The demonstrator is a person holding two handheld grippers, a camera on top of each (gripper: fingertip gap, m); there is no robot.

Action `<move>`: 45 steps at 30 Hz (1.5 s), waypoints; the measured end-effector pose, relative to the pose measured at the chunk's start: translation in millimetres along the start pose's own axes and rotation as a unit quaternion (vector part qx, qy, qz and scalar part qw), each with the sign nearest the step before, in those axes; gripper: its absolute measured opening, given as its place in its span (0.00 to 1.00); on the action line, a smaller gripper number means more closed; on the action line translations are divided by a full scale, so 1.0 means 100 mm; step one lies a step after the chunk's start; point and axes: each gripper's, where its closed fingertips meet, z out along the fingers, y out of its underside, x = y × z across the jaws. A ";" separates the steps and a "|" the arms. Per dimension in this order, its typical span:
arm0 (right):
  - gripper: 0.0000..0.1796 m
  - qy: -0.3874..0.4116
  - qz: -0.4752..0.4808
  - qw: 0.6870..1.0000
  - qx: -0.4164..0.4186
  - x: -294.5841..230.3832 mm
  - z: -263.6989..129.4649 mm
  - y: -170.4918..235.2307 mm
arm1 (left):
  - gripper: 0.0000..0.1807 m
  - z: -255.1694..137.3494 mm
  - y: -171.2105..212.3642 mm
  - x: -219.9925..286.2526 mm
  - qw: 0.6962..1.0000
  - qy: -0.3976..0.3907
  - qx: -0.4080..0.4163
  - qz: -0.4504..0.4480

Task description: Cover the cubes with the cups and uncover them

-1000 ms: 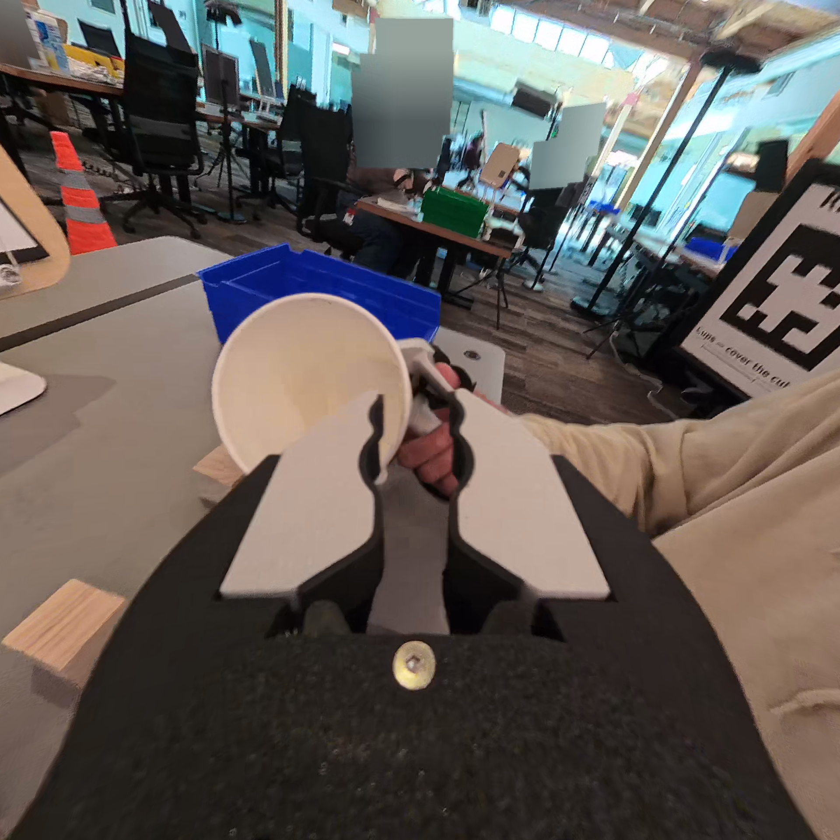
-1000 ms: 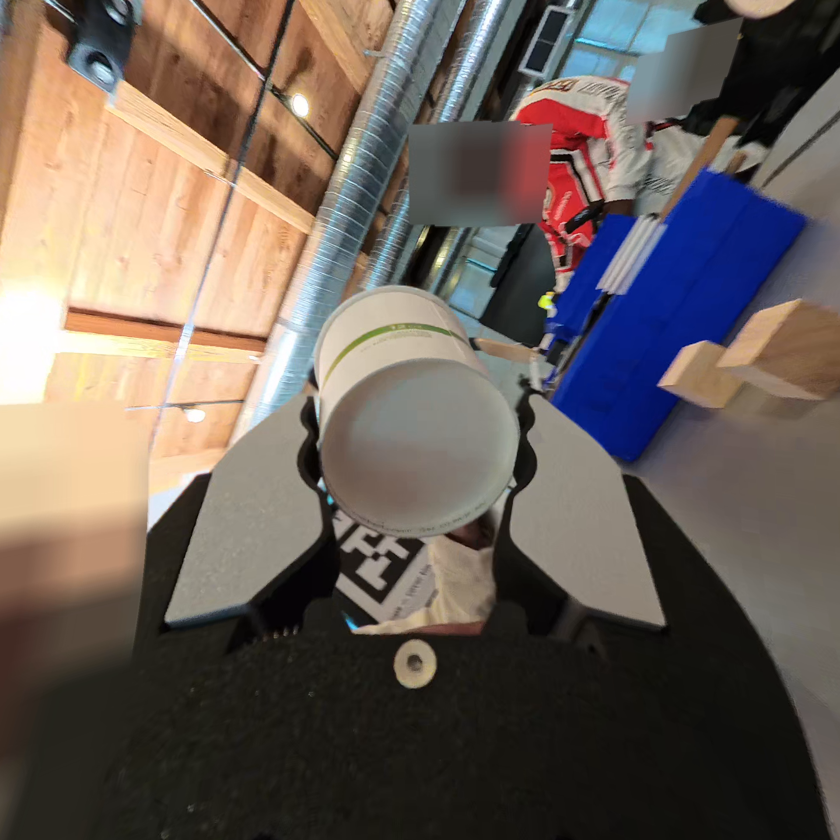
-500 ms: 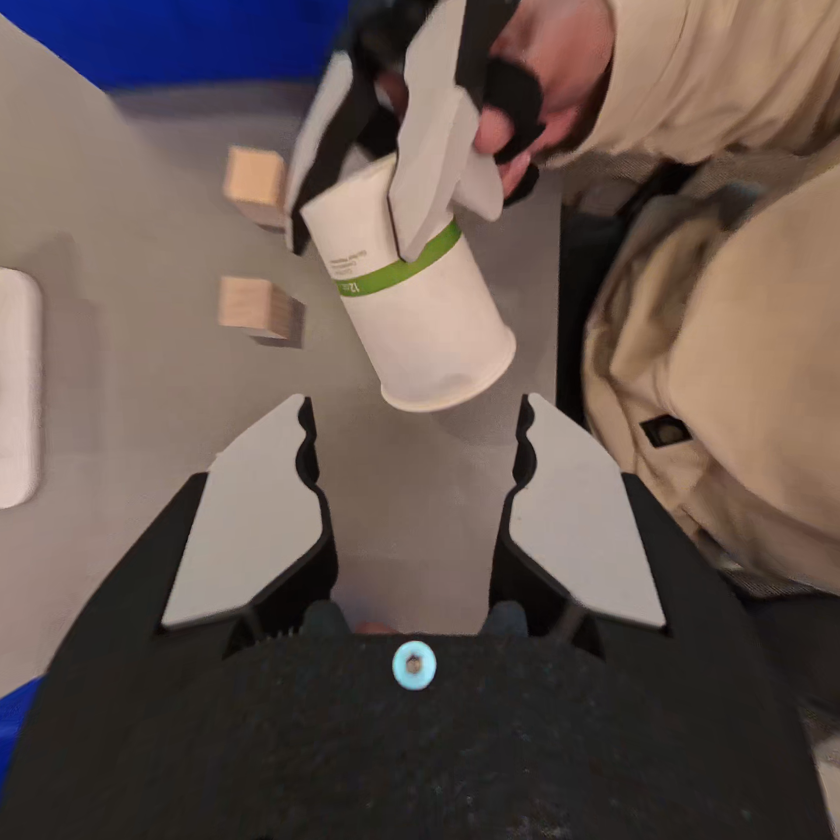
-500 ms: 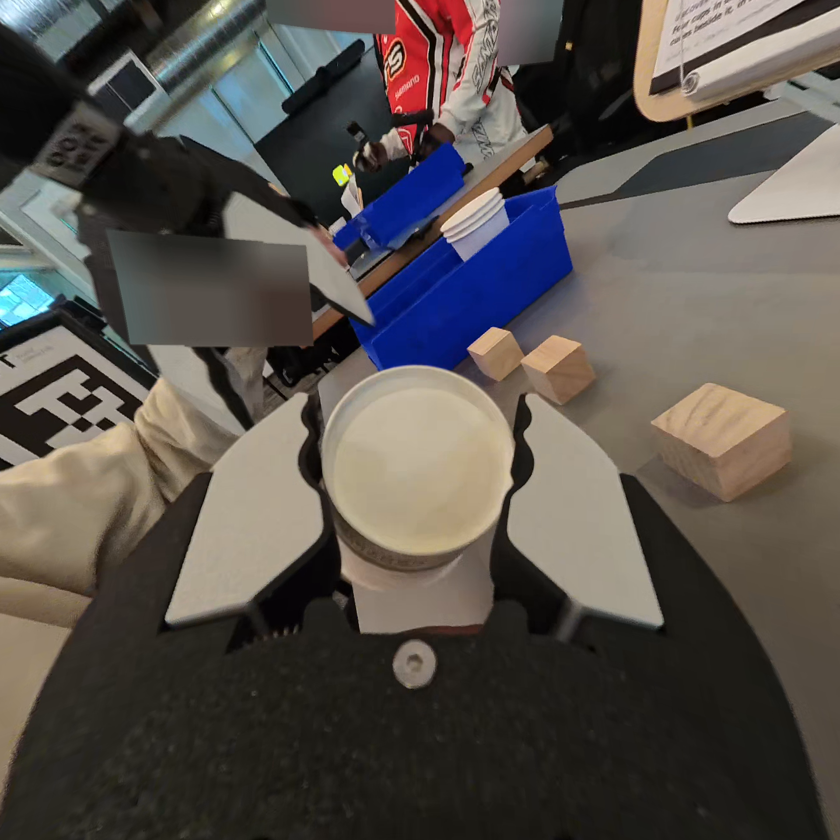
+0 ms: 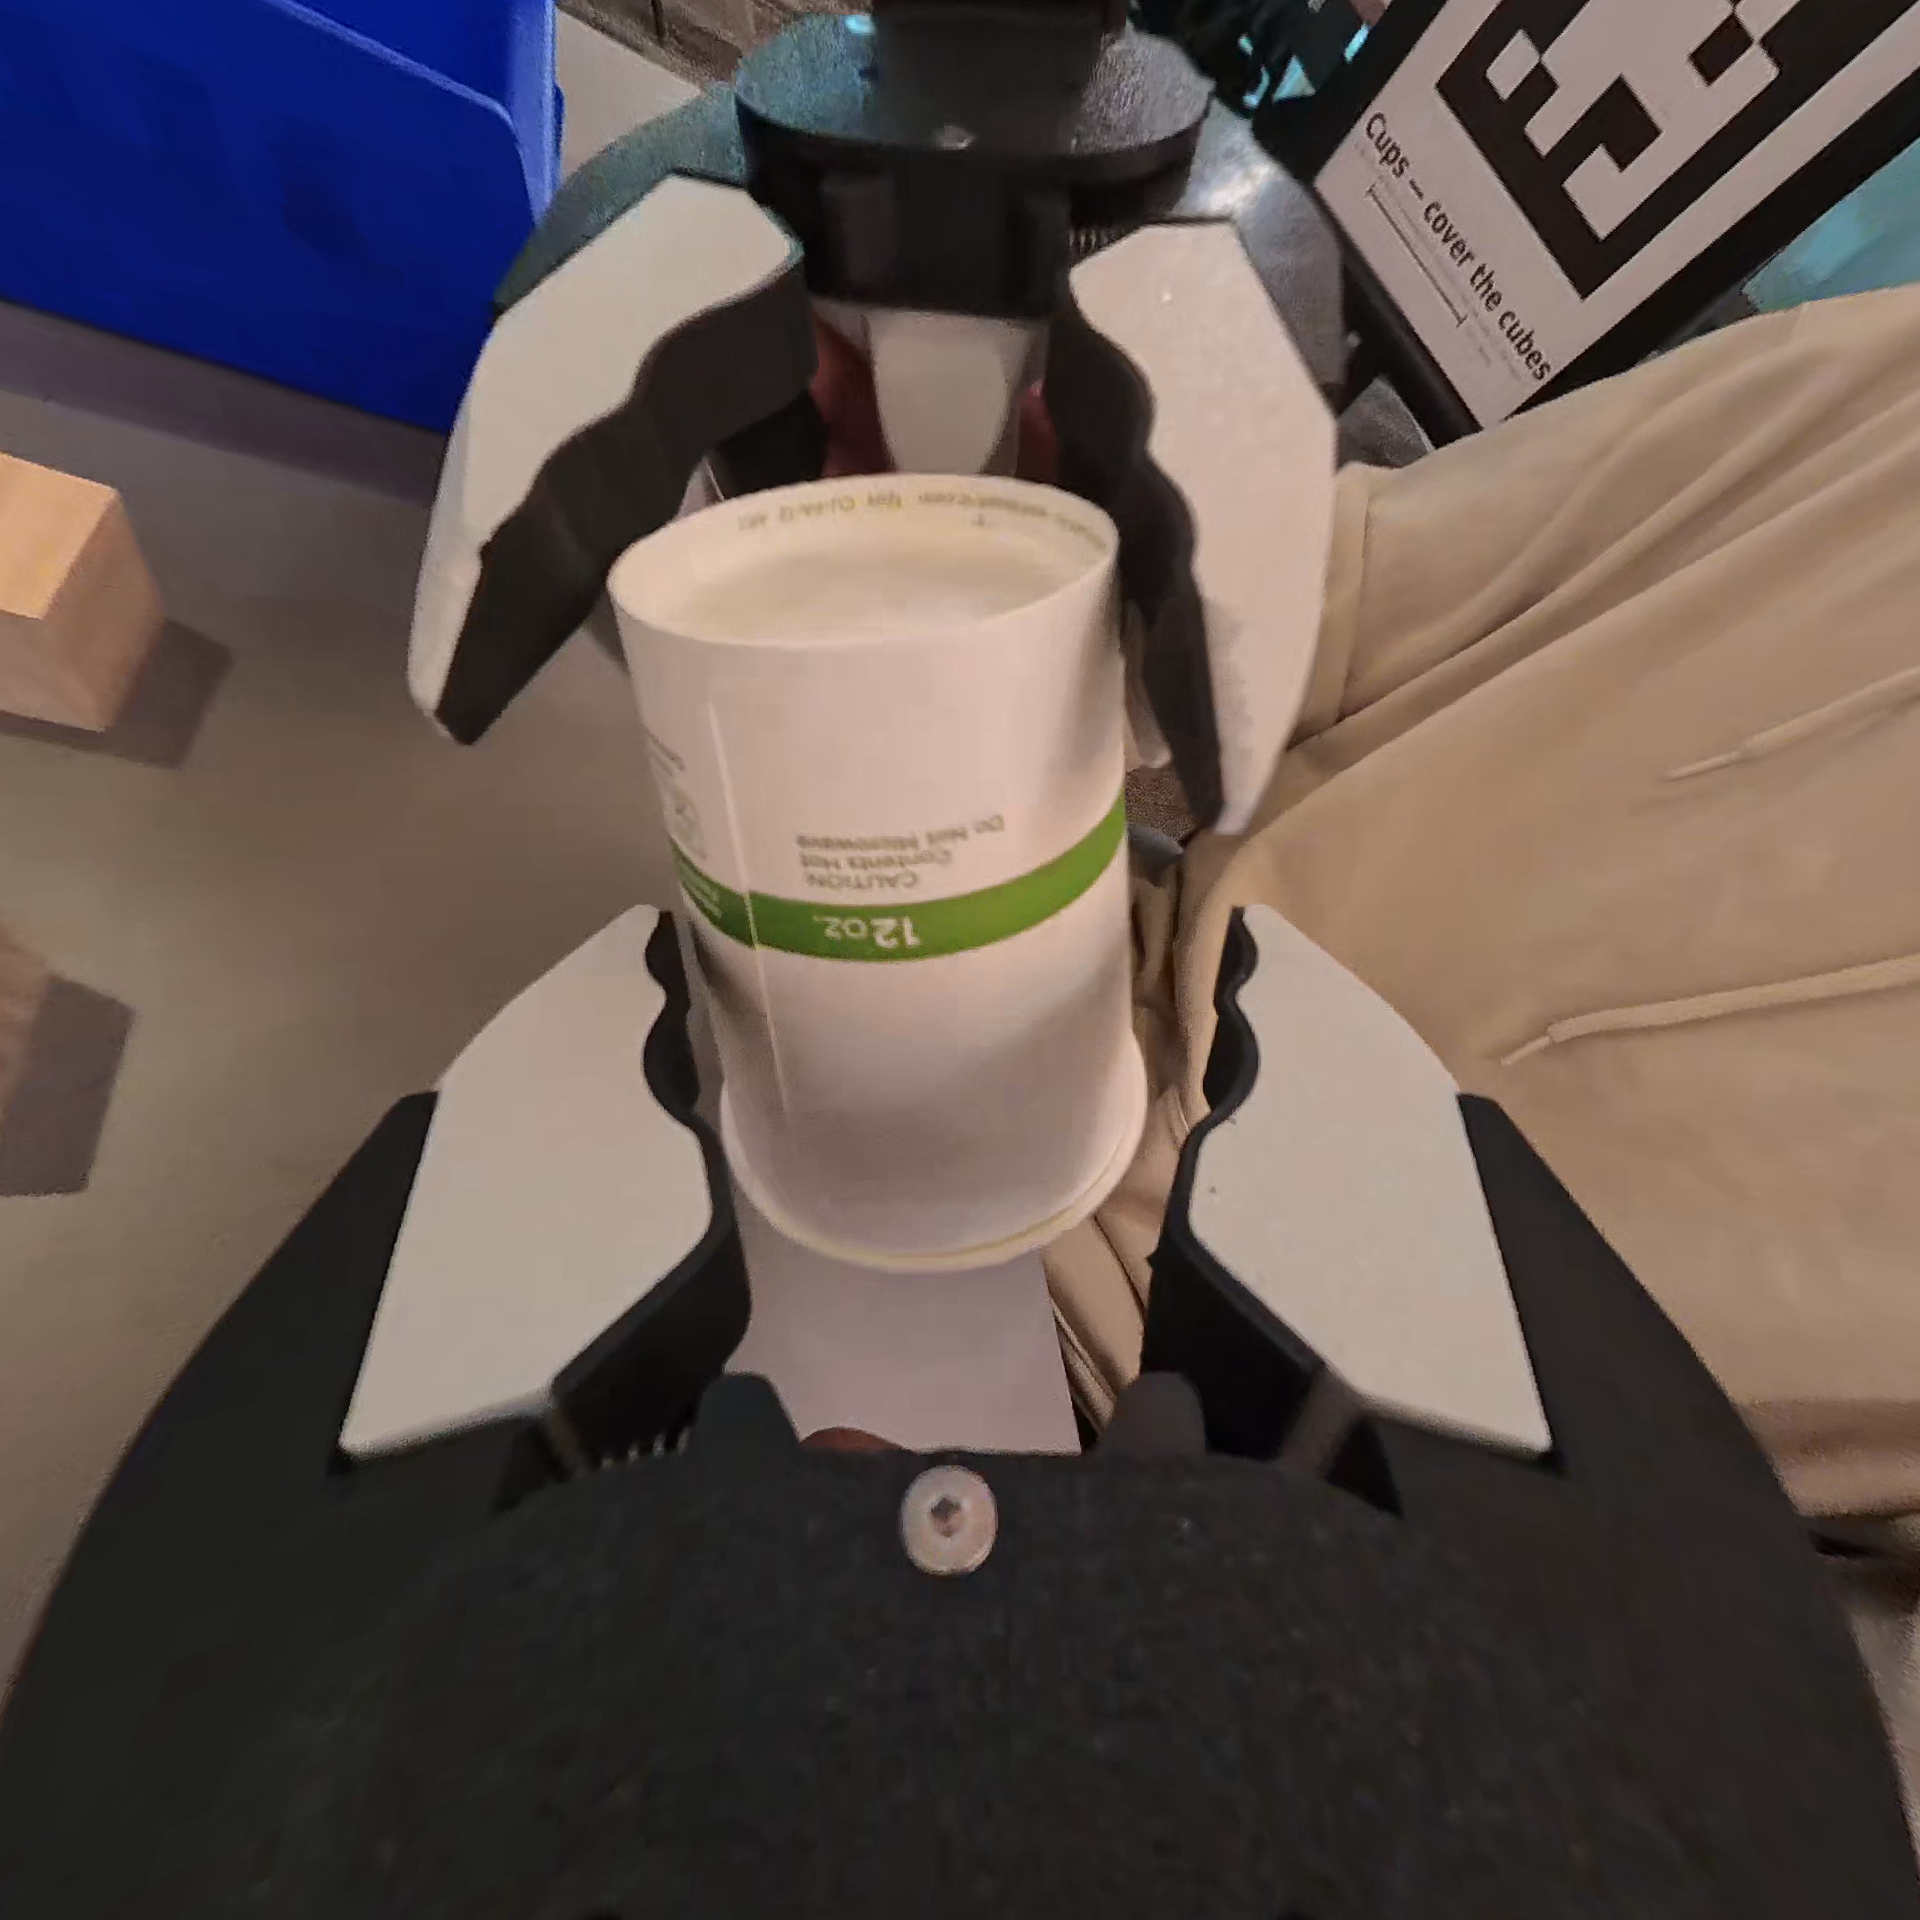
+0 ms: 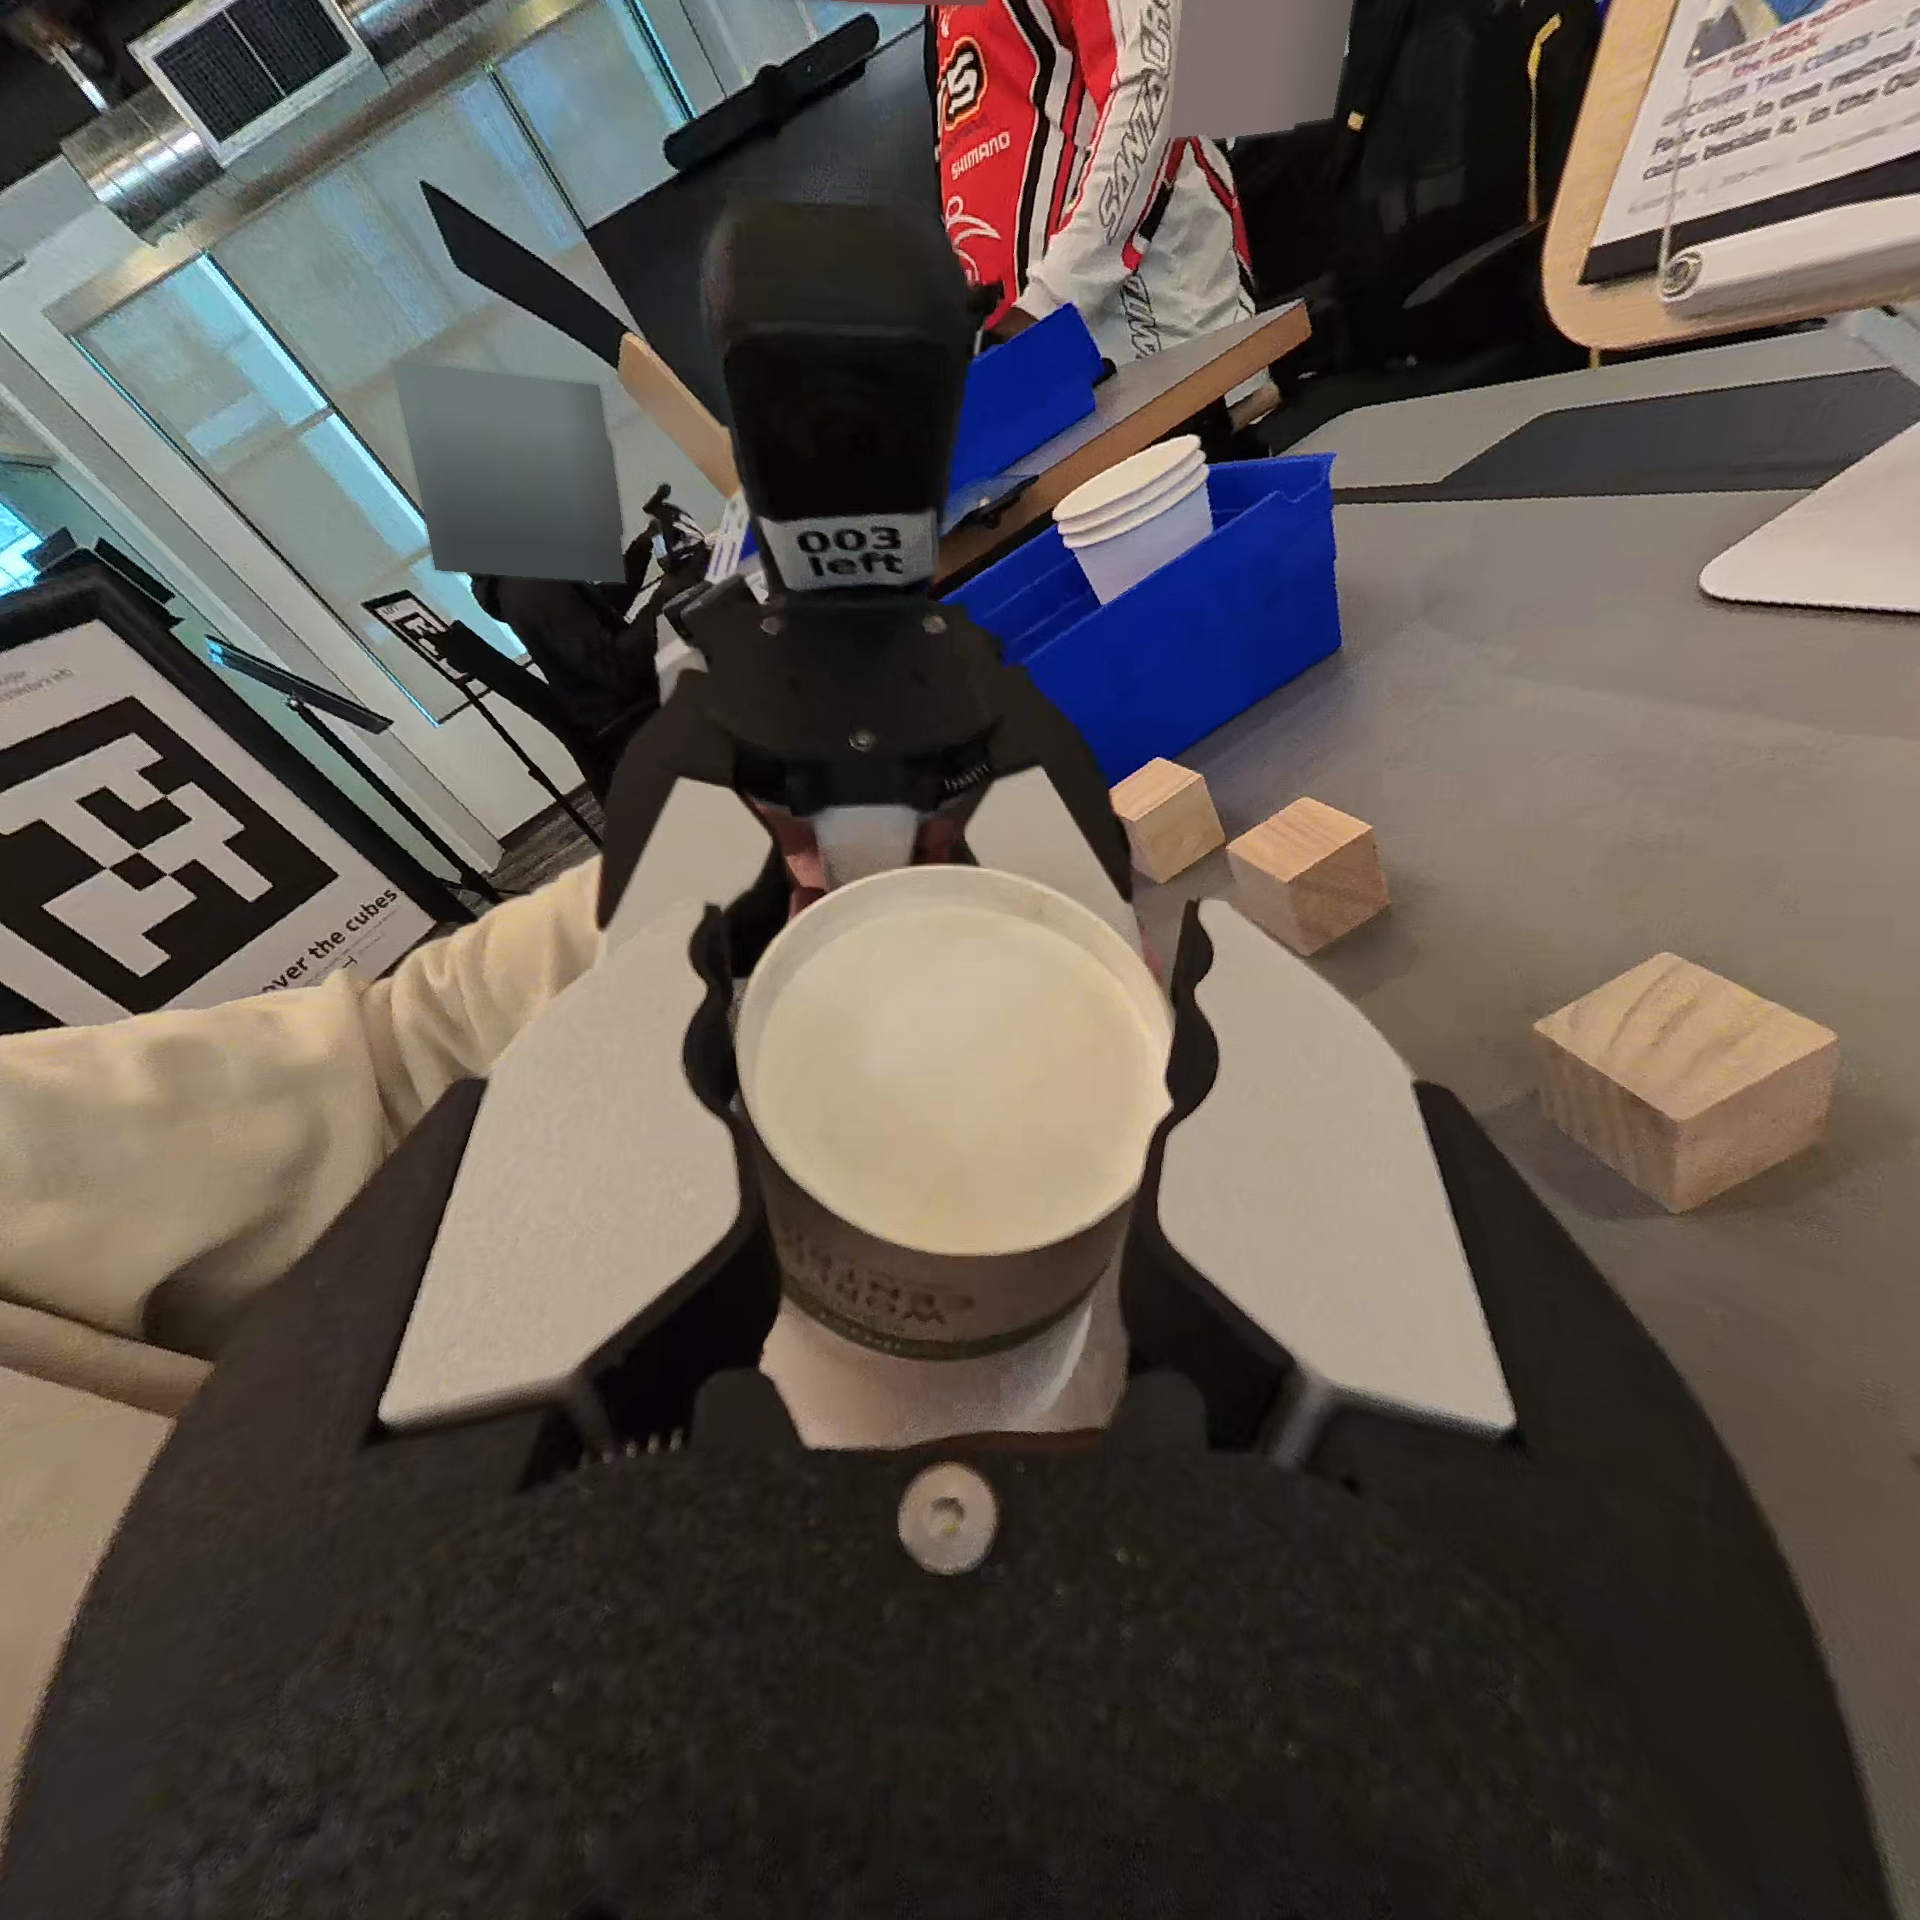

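Note:
A white paper cup with a green band is held in the air between both grippers, which face each other. My right gripper is shut on the cup's base end, and the base faces its camera. My left gripper is open with the cup's rim end between its fingers, close to both sides. The right gripper also shows in the left wrist view, and the left gripper in the right wrist view. Three wooden cubes lie uncovered on the grey table.
A blue bin at the table's far side holds a stack of white cups. A white stand base sits far right. A sign with a black-and-white marker stands on the left. A cream sleeve is close by.
My left gripper let go of a cup rim and opened, then moved in until the right-held cup's rim end sits between its fingers. The right gripper swung down to face the table.

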 end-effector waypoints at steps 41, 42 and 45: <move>0.39 0.026 -0.045 0.998 -0.030 -0.05 -0.45 0.59 | 0.48 -2.37 0.99 -1.68 0.594 -0.775 0.116 -0.184; 0.39 0.025 -0.047 0.998 -0.031 -0.05 -0.45 0.59 | 0.48 -2.36 1.03 -1.68 0.593 -0.774 0.115 -0.191; 0.39 0.023 -0.049 0.998 -0.035 -0.08 -0.45 0.60 | 0.48 -2.32 1.14 -1.67 0.597 -0.766 0.116 -0.210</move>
